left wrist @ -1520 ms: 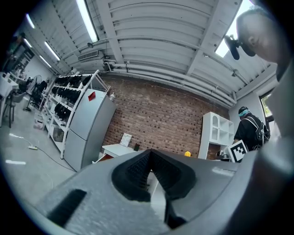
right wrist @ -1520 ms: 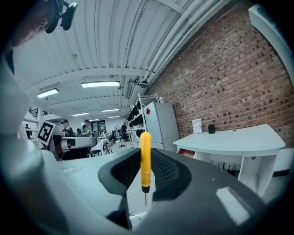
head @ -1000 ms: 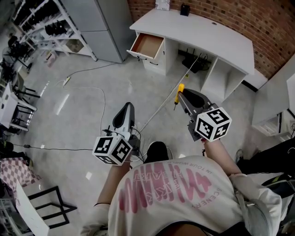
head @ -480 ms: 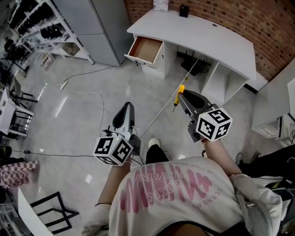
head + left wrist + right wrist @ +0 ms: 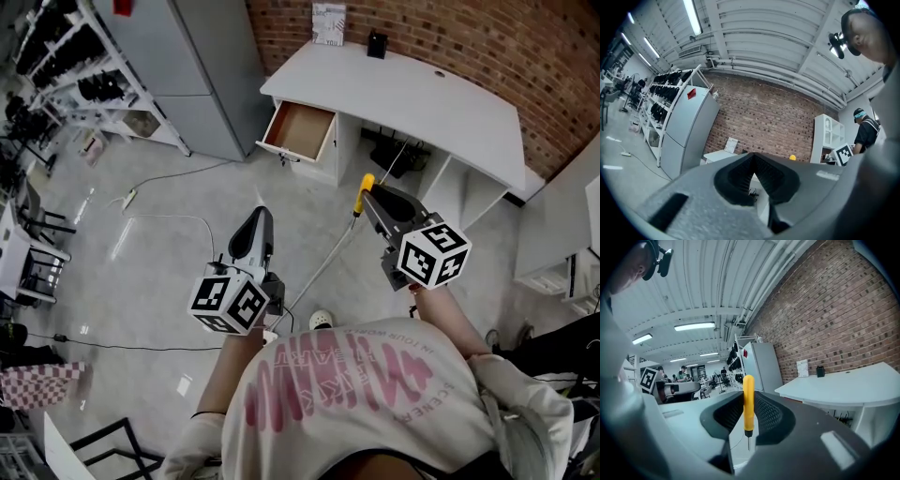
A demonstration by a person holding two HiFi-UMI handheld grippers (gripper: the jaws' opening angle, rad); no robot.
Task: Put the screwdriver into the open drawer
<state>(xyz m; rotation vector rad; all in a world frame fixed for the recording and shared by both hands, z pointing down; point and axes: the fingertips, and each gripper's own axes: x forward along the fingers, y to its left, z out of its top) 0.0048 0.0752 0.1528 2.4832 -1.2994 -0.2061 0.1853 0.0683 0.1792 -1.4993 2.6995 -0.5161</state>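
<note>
grey cabinet [image 5: 202,75] stands beside the brick wall [image 5: 487,37].

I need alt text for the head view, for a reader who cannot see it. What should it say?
From above, a person holds a yellow-handled screwdriver, tip down, in the right gripper; the left gripper beside it is shut and empty. Ahead, a white desk stands against a brick wall with its drawer open.

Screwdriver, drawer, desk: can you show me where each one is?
screwdriver [image 5: 748,404], right gripper view, on its yellow handle.
drawer [image 5: 302,129], head view, on its bare brown bottom.
desk [image 5: 422,94], head view, on its white top.
</note>
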